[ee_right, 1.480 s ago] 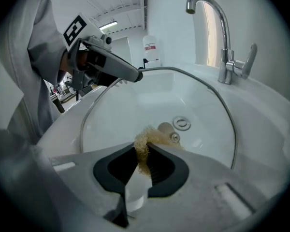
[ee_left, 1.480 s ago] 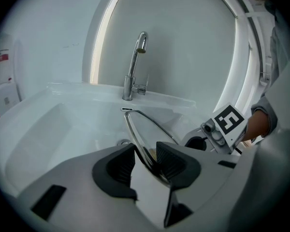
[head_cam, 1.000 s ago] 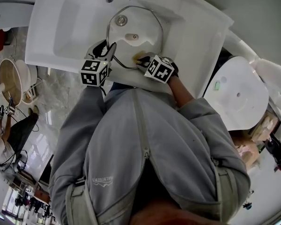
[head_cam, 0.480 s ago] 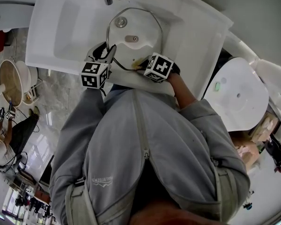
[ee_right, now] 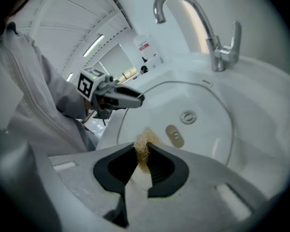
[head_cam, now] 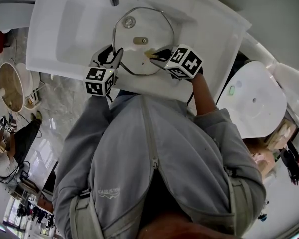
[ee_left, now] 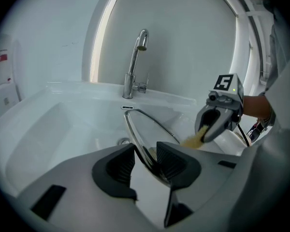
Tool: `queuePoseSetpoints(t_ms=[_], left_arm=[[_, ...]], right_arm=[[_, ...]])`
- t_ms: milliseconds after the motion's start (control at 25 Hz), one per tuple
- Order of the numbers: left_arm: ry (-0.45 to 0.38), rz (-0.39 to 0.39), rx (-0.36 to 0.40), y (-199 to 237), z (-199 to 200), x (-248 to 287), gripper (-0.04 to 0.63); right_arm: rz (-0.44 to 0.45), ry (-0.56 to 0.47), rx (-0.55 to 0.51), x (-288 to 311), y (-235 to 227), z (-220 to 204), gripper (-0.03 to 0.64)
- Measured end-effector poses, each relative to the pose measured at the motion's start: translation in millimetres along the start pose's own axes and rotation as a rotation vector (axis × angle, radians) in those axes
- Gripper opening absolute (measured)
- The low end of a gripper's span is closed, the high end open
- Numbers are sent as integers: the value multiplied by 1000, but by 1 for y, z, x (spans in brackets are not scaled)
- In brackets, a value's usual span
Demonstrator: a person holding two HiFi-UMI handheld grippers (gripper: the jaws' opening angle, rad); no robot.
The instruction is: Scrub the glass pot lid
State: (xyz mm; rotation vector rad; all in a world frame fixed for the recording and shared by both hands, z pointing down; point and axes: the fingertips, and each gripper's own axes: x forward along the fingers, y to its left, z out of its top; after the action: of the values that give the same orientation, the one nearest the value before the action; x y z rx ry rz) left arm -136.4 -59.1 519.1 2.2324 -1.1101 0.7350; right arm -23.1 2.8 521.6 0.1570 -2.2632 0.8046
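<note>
Head view: left gripper point(head_cam: 118, 52) jaws clamp the glass pot lid point(head_cam: 142, 24) by its rim, right gripper point(head_cam: 158, 55) jaws pinch a tan scrubber point(head_cam: 149, 53).

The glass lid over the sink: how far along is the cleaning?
Set up: the left gripper has its jaws clamped on the rim of the glass pot lid, holding it tilted over the sink. The right gripper pinches a tan scrubber. In hand: the scrubber sits by the glass near the knob. Left: no suds, running water or obvious dirt show, so how much is scrubbed can't be judged.
</note>
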Motion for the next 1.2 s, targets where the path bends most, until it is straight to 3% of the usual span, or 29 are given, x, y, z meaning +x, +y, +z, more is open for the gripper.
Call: queuePoseSetpoints(t_ms=[240,480,720,1200], left_arm=[[1,1,4,-4,2,-3,138],[15,10,10,-3,2,-2,138],[19,15,11,-3,1,-1,138],[41,29,-32,4,-8,0,138]], right_arm=[[-355,-65,-113,-43,-77,26,48],[-562,28,-324,-31,-131,25,48],[-572,108,-344,2,-161,15,48],[-477,244,-233,31,-163,-25,48]])
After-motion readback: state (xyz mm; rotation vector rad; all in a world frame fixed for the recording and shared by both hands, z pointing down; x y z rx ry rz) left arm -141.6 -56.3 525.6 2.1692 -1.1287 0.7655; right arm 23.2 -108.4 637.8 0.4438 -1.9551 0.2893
